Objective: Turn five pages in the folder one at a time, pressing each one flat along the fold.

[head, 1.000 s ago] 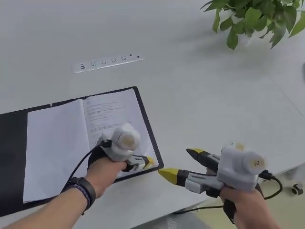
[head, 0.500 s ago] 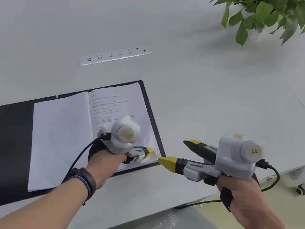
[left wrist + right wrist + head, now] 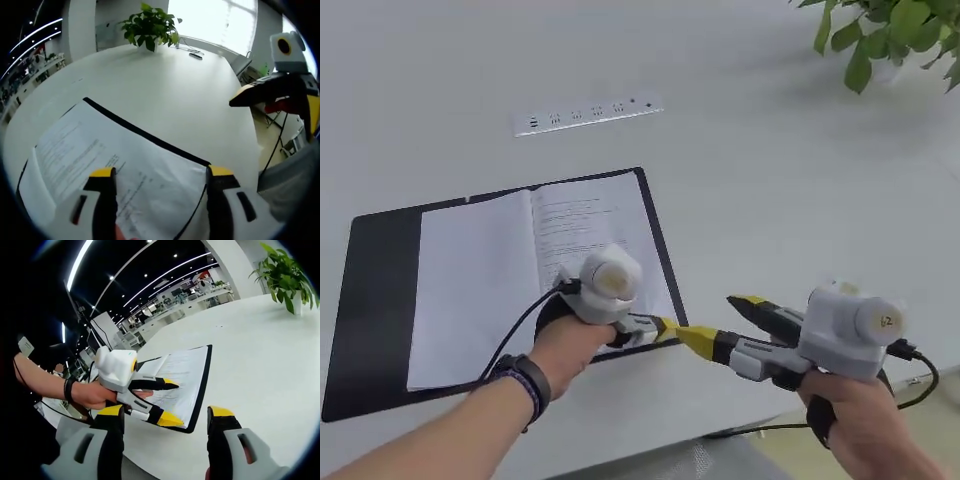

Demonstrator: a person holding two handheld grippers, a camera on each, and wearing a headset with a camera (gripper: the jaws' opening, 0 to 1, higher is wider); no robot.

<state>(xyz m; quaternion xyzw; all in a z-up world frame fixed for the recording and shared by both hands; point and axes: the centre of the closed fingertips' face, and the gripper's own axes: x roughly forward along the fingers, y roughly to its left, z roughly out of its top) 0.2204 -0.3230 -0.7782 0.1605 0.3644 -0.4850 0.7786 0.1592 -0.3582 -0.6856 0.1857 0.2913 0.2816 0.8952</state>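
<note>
1. The folder (image 3: 380, 300) lies open and flat on the white table (image 3: 770, 180), with its black cover exposed at the left edge. A blank page (image 3: 470, 290) rests on the left side of the fold, and a printed page (image 3: 590, 225) on the right.

2. I hold the left gripper (image 3: 160, 172) low over the near right corner of the printed page. Its jaws stand apart and nothing is clamped. In the left gripper view the corner of the sheet sits between the two yellow tips. I judge this position is chosen because the corner is the loosest part of the sheet and the easiest place to lift one page alone.

3. I hold the right gripper (image 3: 722, 320) just right of the folder, off the paper, with one tip close to the left gripper. Its jaws are also spread and empty. I judge it waits there to take over the lifted corner or to press along the fold.

4. A power strip (image 3: 588, 114) and a plant (image 3: 890, 35) sit well apart from the work.
</note>
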